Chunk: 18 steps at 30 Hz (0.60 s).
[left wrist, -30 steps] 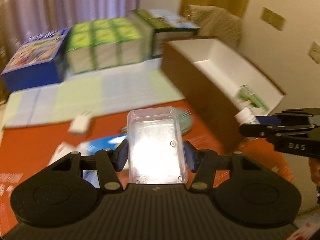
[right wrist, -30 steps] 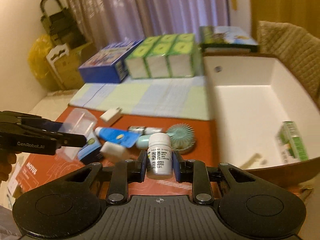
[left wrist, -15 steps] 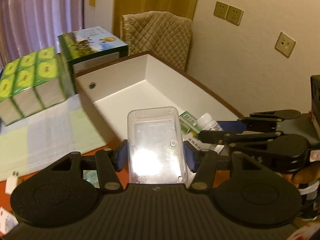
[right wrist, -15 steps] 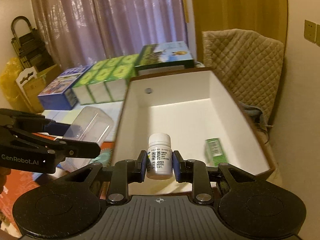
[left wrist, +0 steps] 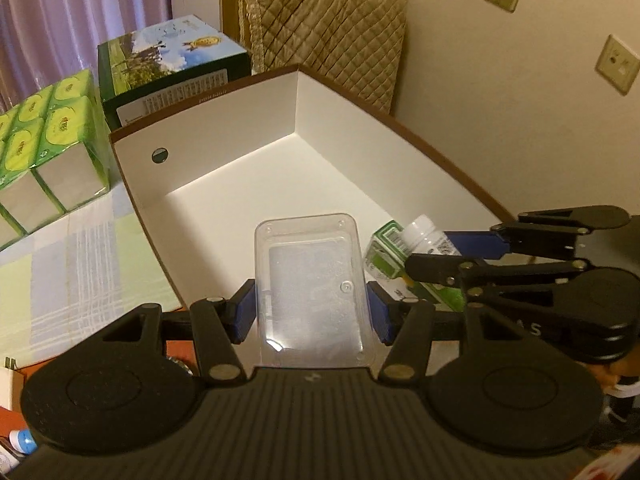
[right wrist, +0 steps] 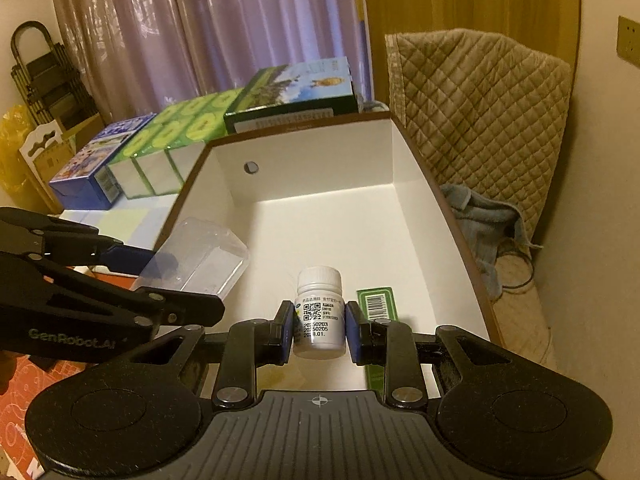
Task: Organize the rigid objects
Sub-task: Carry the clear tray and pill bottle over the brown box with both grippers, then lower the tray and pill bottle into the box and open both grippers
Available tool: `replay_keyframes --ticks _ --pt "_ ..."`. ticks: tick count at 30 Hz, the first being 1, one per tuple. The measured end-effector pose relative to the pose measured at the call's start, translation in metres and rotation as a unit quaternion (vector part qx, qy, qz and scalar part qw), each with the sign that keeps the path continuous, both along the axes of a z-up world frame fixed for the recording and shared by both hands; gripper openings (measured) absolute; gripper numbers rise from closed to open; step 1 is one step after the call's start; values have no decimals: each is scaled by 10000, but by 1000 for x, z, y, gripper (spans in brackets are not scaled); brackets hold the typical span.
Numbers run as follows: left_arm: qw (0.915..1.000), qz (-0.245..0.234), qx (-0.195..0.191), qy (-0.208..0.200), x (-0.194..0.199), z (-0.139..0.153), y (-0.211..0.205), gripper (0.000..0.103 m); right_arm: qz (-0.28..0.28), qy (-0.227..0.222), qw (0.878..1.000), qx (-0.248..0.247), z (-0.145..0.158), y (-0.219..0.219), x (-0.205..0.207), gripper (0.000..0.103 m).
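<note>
Curtained room, cluttered tabletop (left wrist: 80,240): two items held over the white box, partly filled.
Small items (left wrist: 22,438) at far left lie unsorted on the tabletop; the left claw (left wrist: 310,306) is clamped on a clear plastic case (left wrist: 310,280) over the white box's (right wrist: 320,160) near edge; the right claw (right wrist: 319,326) is clamped on a white pill bottle (right wrist: 319,310) above the box floor, beside a green carton (right wrist: 376,304) already inside. Both await release.

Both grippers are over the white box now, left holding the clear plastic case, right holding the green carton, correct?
Not quite: the right gripper holds the white pill bottle; the green carton lies in the white box, as the right wrist view shows. The left gripper does hold the clear plastic case.
</note>
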<state>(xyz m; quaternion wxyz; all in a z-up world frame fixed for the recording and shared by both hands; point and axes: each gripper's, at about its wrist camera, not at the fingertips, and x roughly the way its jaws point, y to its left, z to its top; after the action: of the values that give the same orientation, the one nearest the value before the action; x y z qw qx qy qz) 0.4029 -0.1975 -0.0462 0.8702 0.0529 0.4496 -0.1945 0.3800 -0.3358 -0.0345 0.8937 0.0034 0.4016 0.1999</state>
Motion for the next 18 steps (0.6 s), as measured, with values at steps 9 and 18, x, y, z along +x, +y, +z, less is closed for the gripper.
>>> replay_keyframes --ticks 9,18 --pt "9992 219 245 231 22 -28 -1 54 122 190 9997 25 -13 -5 20 24" --pt "9994 144 259 186 22 -24 -1 54 193 186 9996 122 -17 -1 27 24"
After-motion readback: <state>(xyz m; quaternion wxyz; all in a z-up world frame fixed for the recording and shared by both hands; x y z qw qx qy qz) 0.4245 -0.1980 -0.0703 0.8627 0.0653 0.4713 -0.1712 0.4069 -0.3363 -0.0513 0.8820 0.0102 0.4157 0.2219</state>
